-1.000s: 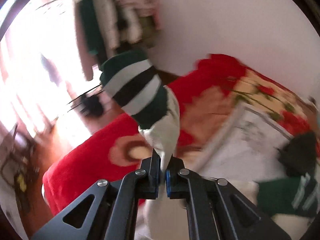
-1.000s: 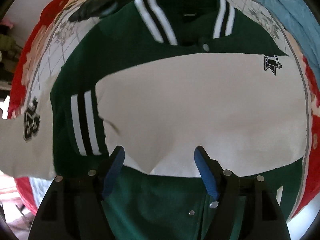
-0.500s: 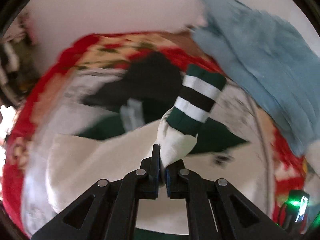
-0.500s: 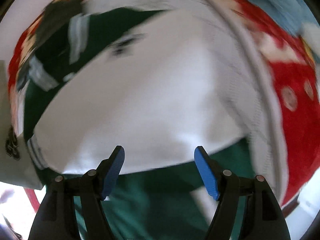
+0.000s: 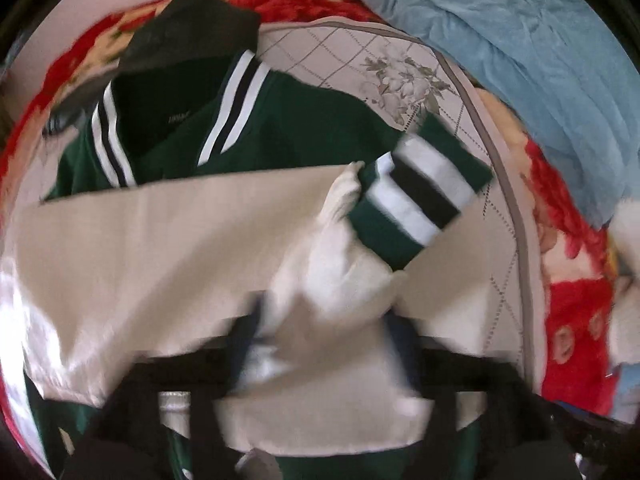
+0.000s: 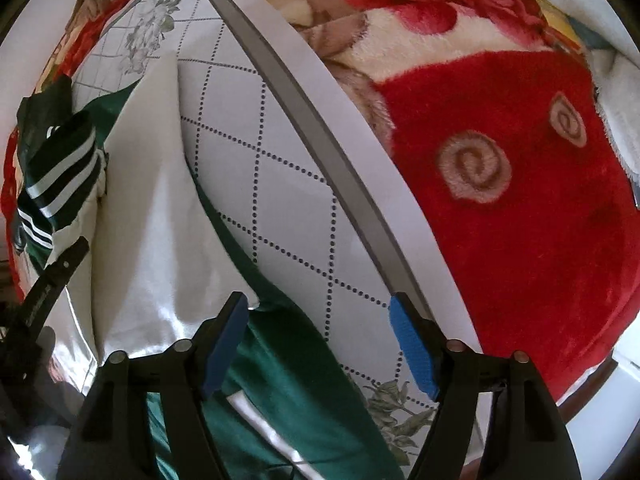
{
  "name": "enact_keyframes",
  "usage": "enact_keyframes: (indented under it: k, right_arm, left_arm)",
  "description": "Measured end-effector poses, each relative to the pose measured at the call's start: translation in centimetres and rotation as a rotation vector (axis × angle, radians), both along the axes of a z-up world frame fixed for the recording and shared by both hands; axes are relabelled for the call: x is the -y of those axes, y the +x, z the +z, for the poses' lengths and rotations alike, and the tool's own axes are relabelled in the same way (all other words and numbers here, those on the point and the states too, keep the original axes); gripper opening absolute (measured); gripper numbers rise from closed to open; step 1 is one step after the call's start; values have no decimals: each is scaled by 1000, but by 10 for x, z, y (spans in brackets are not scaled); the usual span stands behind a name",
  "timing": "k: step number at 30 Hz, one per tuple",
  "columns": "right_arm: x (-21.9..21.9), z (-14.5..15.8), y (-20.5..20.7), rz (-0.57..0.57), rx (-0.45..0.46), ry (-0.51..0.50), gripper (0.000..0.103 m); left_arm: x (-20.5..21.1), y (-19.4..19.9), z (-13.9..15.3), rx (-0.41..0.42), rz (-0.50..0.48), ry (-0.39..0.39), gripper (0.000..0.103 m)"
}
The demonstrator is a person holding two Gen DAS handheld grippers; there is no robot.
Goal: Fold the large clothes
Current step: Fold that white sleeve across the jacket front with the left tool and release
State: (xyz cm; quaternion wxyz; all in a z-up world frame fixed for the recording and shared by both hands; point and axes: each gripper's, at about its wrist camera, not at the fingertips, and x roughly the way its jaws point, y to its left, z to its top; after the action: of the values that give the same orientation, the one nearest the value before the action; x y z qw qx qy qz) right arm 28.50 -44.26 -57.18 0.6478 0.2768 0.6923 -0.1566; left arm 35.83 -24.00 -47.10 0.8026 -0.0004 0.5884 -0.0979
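A green varsity jacket (image 5: 312, 128) with white sleeves lies collar-up on a quilted mat. One white sleeve (image 5: 160, 240) lies folded across its chest. Its green, white and black striped cuff (image 5: 420, 196) rests at the right. My left gripper (image 5: 324, 344) is blurred at the bottom, its jaws opening; the sleeve's end lies loose between them. The right wrist view shows my right gripper (image 6: 318, 344) open and opening a little more. It points down over the jacket's green hem (image 6: 288, 380) and the mat, gripping nothing. The cuff (image 6: 56, 176) and a left finger (image 6: 60, 268) show at its far left.
The white quilted mat (image 6: 280, 200) with a grey border lies on a red fleece blanket (image 6: 500, 200). A light blue blanket (image 5: 500, 40) is heaped at the back right. A black garment (image 5: 192, 32) lies beyond the collar.
My left gripper carried the sleeve from the side across the jacket, sank, and let it go. My right gripper swung from above the jacket's chest to its right edge.
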Motion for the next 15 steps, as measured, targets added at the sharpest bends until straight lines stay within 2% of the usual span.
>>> enact_keyframes:
  k: [2, 7, 11, 15]
  right_arm:
    - [8, 2, 0, -20, 15, 48, 78]
    - [21, 20, 16, -54, 83, 125, 78]
    - [9, 27, 45, -16, 169, 208, 78]
    - [-33, 30, 102, 82, 235, 234, 78]
  left_arm:
    - [-8, -3, 5, 10, 25, -30, 96]
    - [-47, -15, 24, -5, 120, -49, 96]
    - [-90, -17, 25, -2, 233, 62, 96]
    - [-134, -12, 16, 42, 282, 286, 96]
